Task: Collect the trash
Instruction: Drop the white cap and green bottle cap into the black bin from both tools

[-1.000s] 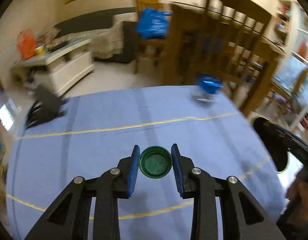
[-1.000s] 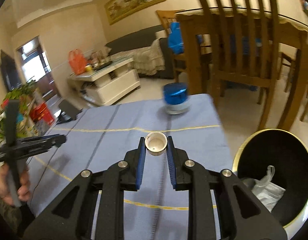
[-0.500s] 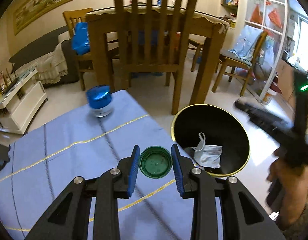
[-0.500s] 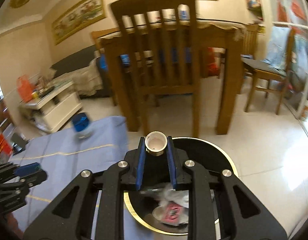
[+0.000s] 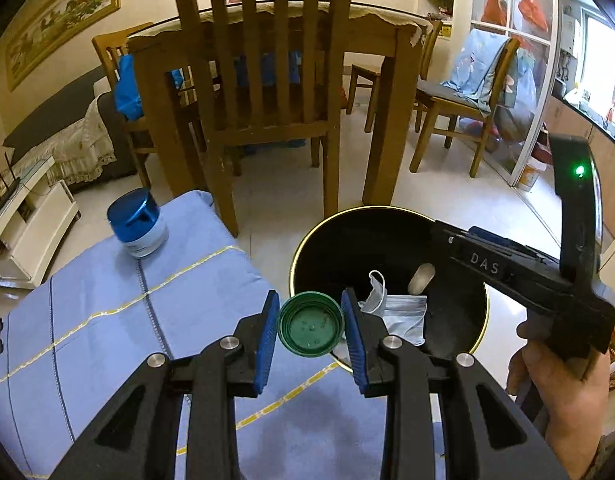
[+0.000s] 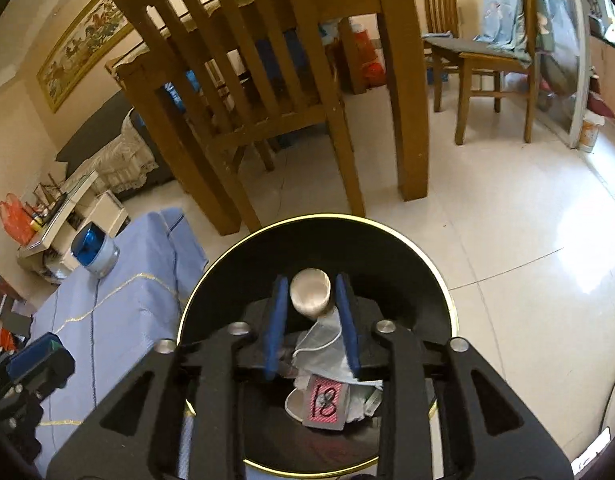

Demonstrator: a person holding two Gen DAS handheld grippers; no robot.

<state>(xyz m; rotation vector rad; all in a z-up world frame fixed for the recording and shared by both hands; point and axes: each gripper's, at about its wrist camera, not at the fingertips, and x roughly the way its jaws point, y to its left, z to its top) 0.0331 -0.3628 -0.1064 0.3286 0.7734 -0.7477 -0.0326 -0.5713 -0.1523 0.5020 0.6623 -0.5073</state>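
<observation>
Here, left gripper (image 5: 310, 330) clamping green cap (image 5: 310, 325), hollow facing camera, right gripper (image 6: 310, 312) released, white cap (image 6: 309, 292) above bin (image 6: 435, 276).

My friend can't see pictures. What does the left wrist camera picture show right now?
The left tool grips a green bottle cap at the edge of a blue-clothed table, beside a black trash bin on the floor. In the bin lie a face mask and a small white cap, with the right tool reaching over it.

Wooden chair (image 5: 263, 76) and dining table (image 5: 383, 36) on glossy pale tile floor (image 6: 507, 240).
</observation>
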